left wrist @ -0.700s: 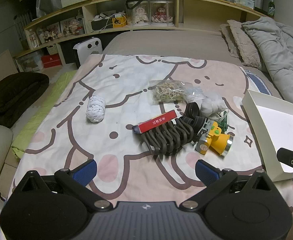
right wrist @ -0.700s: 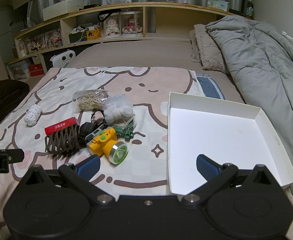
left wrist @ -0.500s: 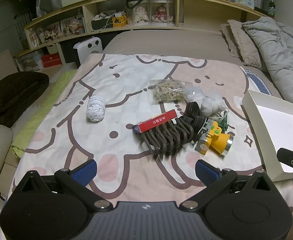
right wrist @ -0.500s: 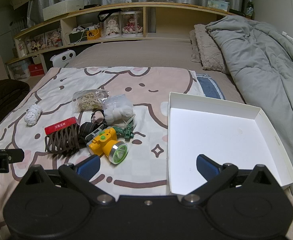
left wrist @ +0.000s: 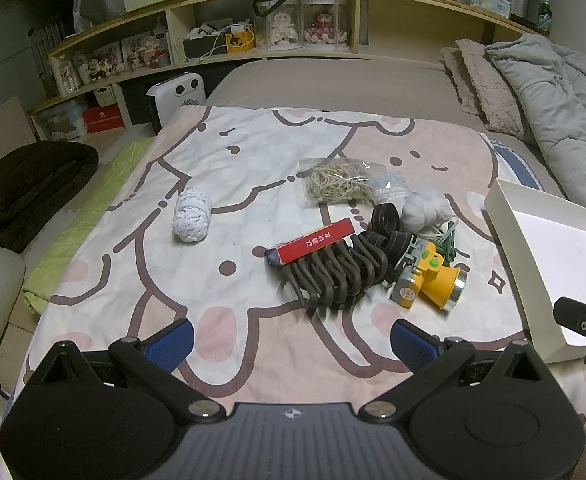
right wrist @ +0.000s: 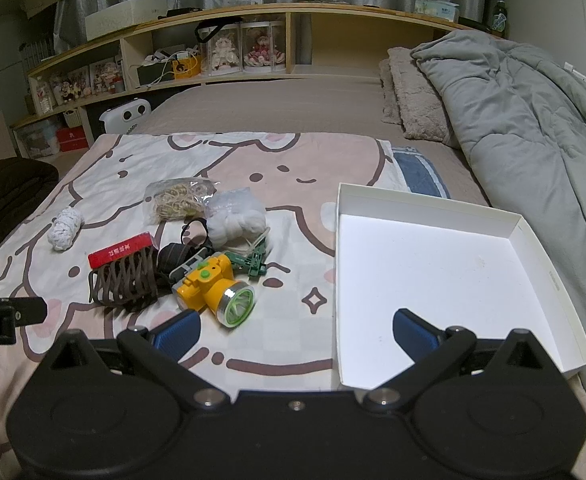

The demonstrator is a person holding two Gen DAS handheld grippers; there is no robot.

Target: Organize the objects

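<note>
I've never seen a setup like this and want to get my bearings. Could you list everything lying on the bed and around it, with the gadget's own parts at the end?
white box: one, open and empty, right side of the bed
headlamp: one, yellow, left of the box
red box: one, small, resting on the brown hooks
brown hooks: one bundle, mid-blanket
green clip: one, behind the headlamp
white bag: one, soft, behind the clip
rubber-band bag: one, clear, beige bands
white roll: one, alone on the left
grey duvet: one, far right
shelf: one, wooden, behind the bed
left fingers: two, blue-padded, open
right fingers: two, blue-padded, open
</note>
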